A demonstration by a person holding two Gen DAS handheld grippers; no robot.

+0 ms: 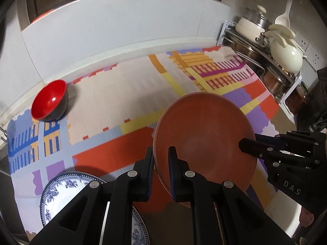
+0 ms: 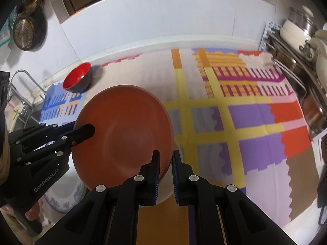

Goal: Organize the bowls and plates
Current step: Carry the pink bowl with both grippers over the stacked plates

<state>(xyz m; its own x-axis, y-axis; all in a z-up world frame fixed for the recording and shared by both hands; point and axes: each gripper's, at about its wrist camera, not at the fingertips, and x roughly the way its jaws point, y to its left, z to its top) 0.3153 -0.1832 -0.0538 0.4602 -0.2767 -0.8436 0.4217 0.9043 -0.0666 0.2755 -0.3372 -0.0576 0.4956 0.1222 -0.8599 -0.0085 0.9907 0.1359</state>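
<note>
A large terracotta plate is held tilted above the patterned mat, gripped on opposite rims by both grippers. My left gripper is shut on its left rim. My right gripper is shut on its right rim; it also shows at the right of the left wrist view. A red bowl with a black outside stands at the mat's far left near the wall. A blue-and-white plate lies at the near left, partly hidden by my left gripper. A pale dish lies partly hidden under the terracotta plate.
A colourful mat covers the counter. A rack with pots and a cream kettle stands at the right. A sink with a tap lies to the left. Strainers hang on the left wall.
</note>
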